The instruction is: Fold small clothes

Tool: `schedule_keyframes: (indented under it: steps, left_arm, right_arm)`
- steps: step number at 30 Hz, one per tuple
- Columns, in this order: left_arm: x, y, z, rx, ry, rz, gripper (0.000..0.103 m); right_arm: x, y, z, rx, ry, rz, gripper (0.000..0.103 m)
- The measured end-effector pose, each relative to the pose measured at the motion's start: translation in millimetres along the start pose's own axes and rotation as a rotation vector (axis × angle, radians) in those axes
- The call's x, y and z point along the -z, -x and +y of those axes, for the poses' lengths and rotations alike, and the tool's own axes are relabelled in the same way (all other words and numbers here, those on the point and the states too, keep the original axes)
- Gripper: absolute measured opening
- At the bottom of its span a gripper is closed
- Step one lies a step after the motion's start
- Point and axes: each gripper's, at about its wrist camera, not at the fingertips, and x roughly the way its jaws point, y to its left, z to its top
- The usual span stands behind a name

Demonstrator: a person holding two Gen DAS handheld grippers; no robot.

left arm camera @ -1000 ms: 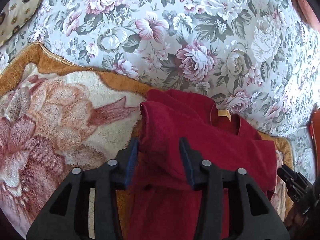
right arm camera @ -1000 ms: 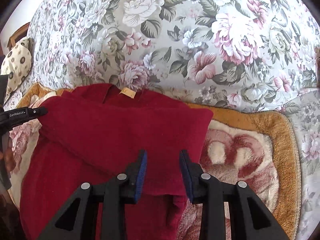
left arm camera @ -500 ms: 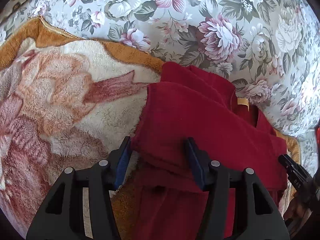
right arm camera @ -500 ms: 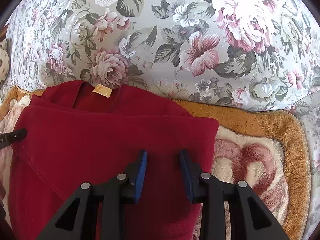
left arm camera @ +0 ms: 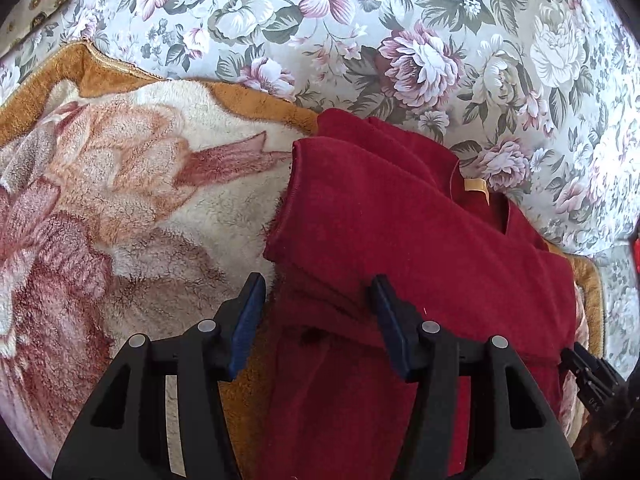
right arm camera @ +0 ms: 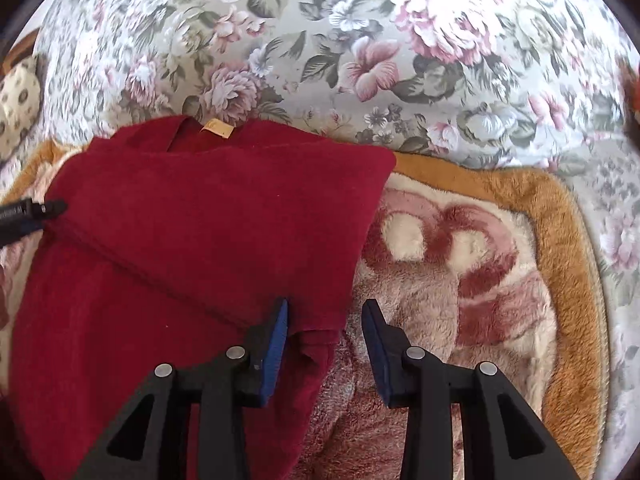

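Red top (left arm camera: 400, 248), folded over on blanket (left arm camera: 120, 208): left gripper (left arm camera: 316, 320) and right gripper (right arm camera: 325, 340) both spread, holding nothing; lift clear without dragging the fold.

Floral bedspread (left arm camera: 400, 20) under plush blanket (left arm camera: 120, 200)

Left claw (left arm camera: 318, 316) and right claw (right arm camera: 325, 338) both hang spread apart

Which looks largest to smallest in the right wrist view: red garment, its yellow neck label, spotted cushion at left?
1. red garment, by far
2. spotted cushion, cut by the frame edge, so its full size is unsure
3. yellow neck label
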Motion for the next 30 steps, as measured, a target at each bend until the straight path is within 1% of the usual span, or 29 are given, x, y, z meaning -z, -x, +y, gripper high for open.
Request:
schedule_keyframes:
  steps: [3, 5, 7, 9, 10, 13, 14, 15, 19, 22, 23, 24, 26, 27, 29, 30]
  left_arm:
    - [2, 3, -2, -0.003, -0.010, -0.016, 0.055]
    - [5, 1, -2, -0.011, -0.016, -0.019, 0.055]
    - [7, -2, -1, -0.015, -0.014, -0.022, 0.056]
    - [9, -1, 0, -0.022, -0.010, -0.036, 0.060]
    - [10, 0, 0, -0.025, -0.012, -0.039, 0.061]
    - [16, 6, 0, -0.033, -0.032, -0.033, 0.062]
    - [18, 10, -1, -0.042, -0.040, -0.027, 0.062]
    - [22, 14, -2, -0.048, -0.049, -0.024, 0.062]
    - [41, 38, -5, -0.051, -0.077, -0.035, 0.062]
    - [59, 60, -7, -0.046, -0.090, -0.046, 0.062]
    - [65, 67, -8, -0.043, -0.095, -0.047, 0.062]
    - [71, 73, -9, -0.038, -0.103, -0.044, 0.062]
    - [85, 87, -10, -0.024, -0.115, -0.040, 0.063]
    - [93, 94, -9, -0.011, -0.118, -0.034, 0.067]
    - [108, 107, -5, 0.028, -0.112, -0.021, 0.071]
    - [115, 113, -1, 0.040, -0.108, -0.014, 0.071]
  right_arm:
    - [-2, 17, 4, 0.027, 0.012, -0.051, 0.035]
    - [-3, 23, 7, -0.003, 0.000, -0.064, 0.035]
    - [0, 13, 12, -0.023, -0.003, -0.027, 0.035]
    - [6, -3, 16, 0.019, 0.014, 0.026, 0.035]
    - [9, -7, 17, 0.011, 0.010, 0.036, 0.035]
    - [14, 3, 13, -0.029, -0.036, 0.045, 0.035]
    - [17, 8, 12, -0.042, -0.051, 0.078, 0.035]
    - [20, 15, 10, -0.061, -0.071, 0.080, 0.035]
    - [38, 46, 7, -0.160, -0.139, 0.110, 0.037]
    - [52, 68, 10, -0.211, -0.180, 0.120, 0.039]
    - [58, 74, 13, -0.228, -0.188, 0.081, 0.039]
    - [65, 80, 18, -0.243, -0.182, 0.089, 0.040]
    - [79, 90, 27, -0.244, -0.153, 0.101, 0.041]
    - [86, 95, 32, -0.235, -0.134, 0.107, 0.042]
    - [101, 104, 38, -0.218, -0.103, 0.126, 0.043]
    - [109, 108, 39, -0.213, -0.100, 0.133, 0.044]
